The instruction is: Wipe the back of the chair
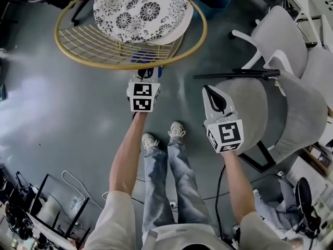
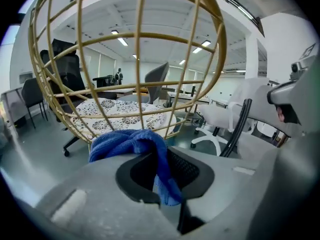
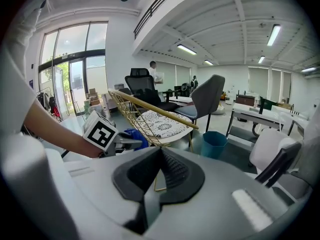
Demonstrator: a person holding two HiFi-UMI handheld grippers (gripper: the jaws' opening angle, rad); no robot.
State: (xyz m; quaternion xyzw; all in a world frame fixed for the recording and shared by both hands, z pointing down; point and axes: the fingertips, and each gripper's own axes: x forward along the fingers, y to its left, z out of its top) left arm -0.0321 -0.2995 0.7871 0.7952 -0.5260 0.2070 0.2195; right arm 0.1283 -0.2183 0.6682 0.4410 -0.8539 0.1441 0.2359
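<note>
The gold wire chair with a floral cushion stands ahead of me on the floor. My left gripper is shut on a blue cloth just short of the chair's near rim. In the left gripper view the blue cloth bunches out of the left gripper, and the chair's wire back rises close in front. My right gripper hovers to the right over a grey chair, jaws together and empty. The right gripper view also shows the left gripper beside the gold wire chair.
Grey upholstered chairs crowd the right side, with a white office chair behind them. A teal bin stands beyond the gold chair. My feet are on the grey floor, and cables and stands lie at the lower left.
</note>
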